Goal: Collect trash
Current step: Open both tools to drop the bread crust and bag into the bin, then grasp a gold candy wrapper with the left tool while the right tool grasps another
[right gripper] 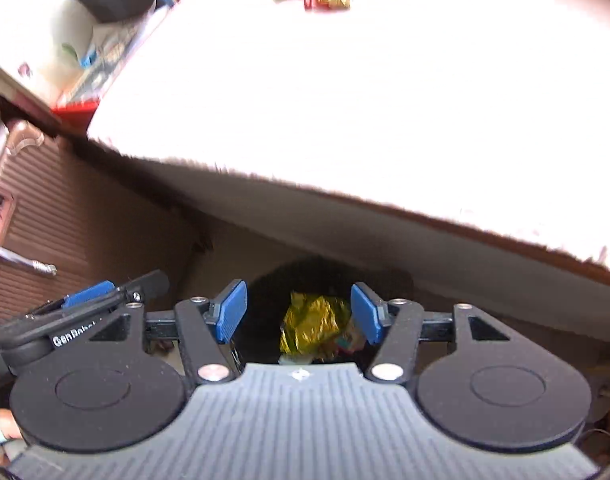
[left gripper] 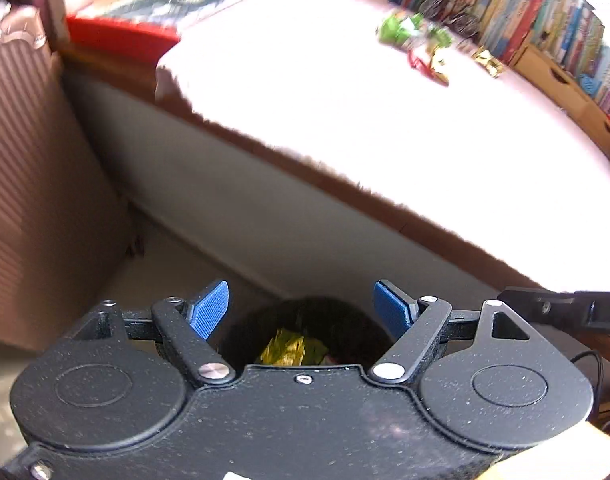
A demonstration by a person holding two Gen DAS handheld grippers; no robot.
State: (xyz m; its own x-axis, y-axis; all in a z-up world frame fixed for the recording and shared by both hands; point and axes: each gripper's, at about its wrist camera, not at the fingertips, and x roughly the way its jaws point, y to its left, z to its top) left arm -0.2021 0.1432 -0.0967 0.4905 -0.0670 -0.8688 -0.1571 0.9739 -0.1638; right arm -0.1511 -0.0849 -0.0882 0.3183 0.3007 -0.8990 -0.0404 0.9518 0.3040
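Both the left gripper (left gripper: 301, 306) and right gripper (right gripper: 299, 312) stand wide, nothing between the pads, above a dark bin (left gripper: 305, 320) holding a crumpled gold wrapper (right gripper: 311, 322). Only the left view shows the bookshelf (left gripper: 525, 12). More wrappers (left gripper: 421, 40) lie far across the white bed (left gripper: 345, 112); their long axis cannot be told.

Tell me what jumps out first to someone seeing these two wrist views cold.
The crumpled gold wrapper lying in the dark bin below stands out, framed between the blue pads of the open right gripper. The left gripper is open and empty over the same bin. Far back on the bright white bed, a cluster of green, red and gold wrappers waits.
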